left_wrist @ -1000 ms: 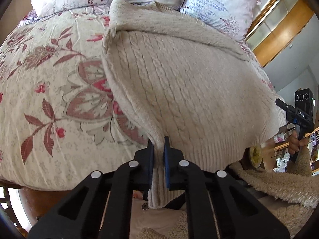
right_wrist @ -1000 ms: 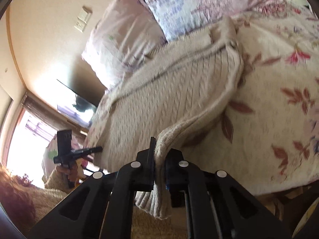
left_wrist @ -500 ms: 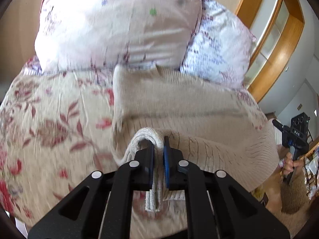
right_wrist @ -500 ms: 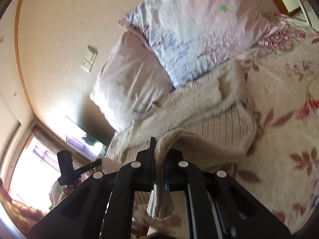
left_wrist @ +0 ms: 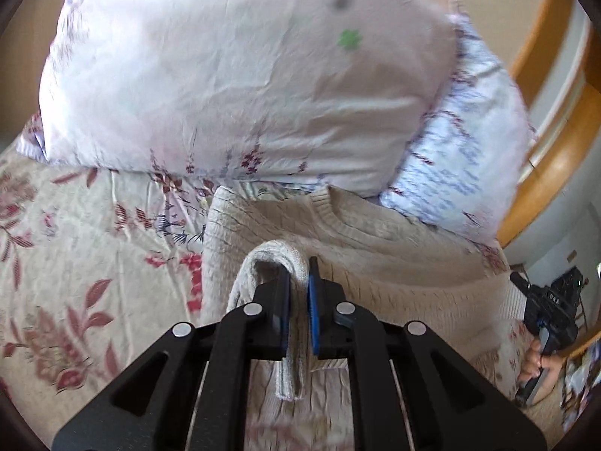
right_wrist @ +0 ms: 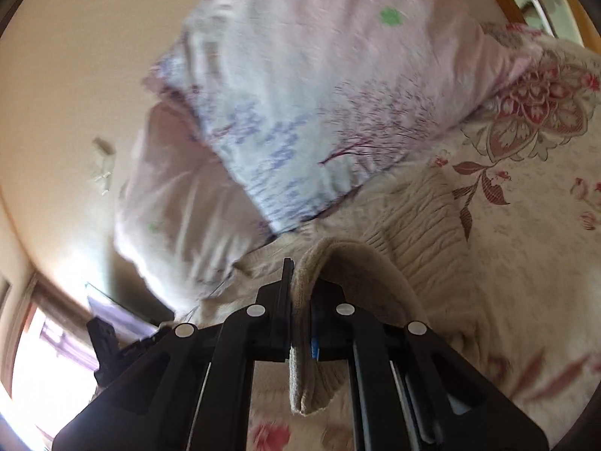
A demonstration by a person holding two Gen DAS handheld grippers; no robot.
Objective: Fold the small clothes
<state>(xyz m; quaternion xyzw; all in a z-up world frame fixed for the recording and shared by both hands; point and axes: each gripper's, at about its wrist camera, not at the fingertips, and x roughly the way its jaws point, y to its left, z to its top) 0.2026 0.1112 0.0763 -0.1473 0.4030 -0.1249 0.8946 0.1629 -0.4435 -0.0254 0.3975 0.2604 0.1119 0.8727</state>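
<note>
A cream cable-knit sweater [left_wrist: 375,248] lies on the floral bedspread [left_wrist: 75,263], its neckline near the pillows. My left gripper [left_wrist: 298,282] is shut on the sweater's ribbed hem, which loops over the fingers and hangs down between them. My right gripper [right_wrist: 300,285] is shut on the other hem corner of the sweater [right_wrist: 424,218], the knit draping over its right finger. Both hem corners are held above the sweater's upper part, close to the collar. The right gripper also shows at the right edge of the left wrist view [left_wrist: 552,308].
Two pale floral pillows [left_wrist: 244,75] [right_wrist: 338,94] stand just beyond the sweater's collar. A wooden frame [left_wrist: 544,150] is at the right. A beige wall with a switch plate [right_wrist: 101,161] is behind the pillows. Bedspread [right_wrist: 544,225] extends on either side.
Both grippers have carried the hem forward from the bed's near edge toward the collar and pillows, folding the sweater's lower part over its upper part. Both stay shut on the hem.
</note>
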